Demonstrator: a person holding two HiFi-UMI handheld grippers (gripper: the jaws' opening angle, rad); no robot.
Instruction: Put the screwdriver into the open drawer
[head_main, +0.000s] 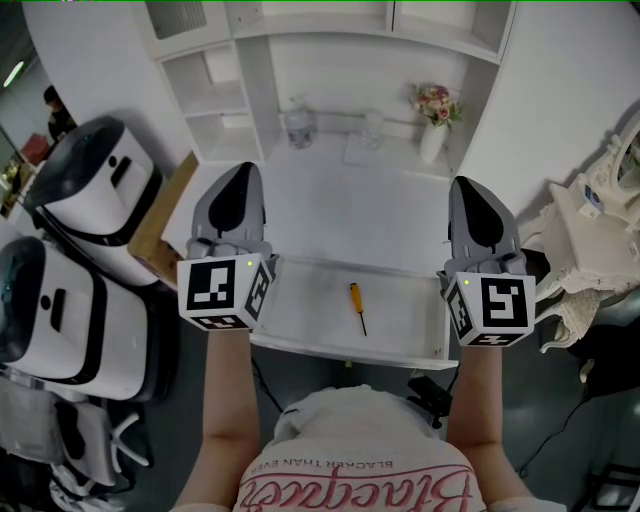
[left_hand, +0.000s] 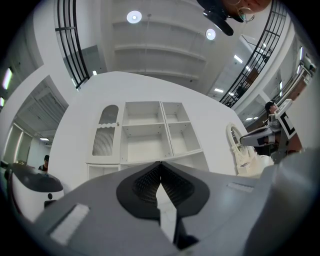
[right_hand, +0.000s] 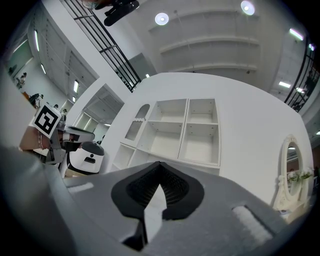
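Observation:
A screwdriver (head_main: 356, 306) with an orange handle and a dark shaft lies inside the open white drawer (head_main: 300, 305), near its middle. My left gripper (head_main: 243, 172) is held over the drawer's left end, its jaws shut with nothing between them. On the opposite side, my right gripper (head_main: 467, 185) hovers above the drawer's right end, also shut and empty. Both point away from me and slightly up. In the left gripper view the left gripper (left_hand: 160, 164) has its tips meeting, and the right gripper (right_hand: 160, 164) looks the same in the right gripper view; both face white shelves.
The white desk top behind the drawer carries a glass jar (head_main: 298, 127), a small glass (head_main: 372, 128) and a vase of flowers (head_main: 434, 120). White and black machines (head_main: 95, 185) stand at the left beside a wooden board (head_main: 165, 215). An ornate white mirror frame (head_main: 590, 220) is at the right.

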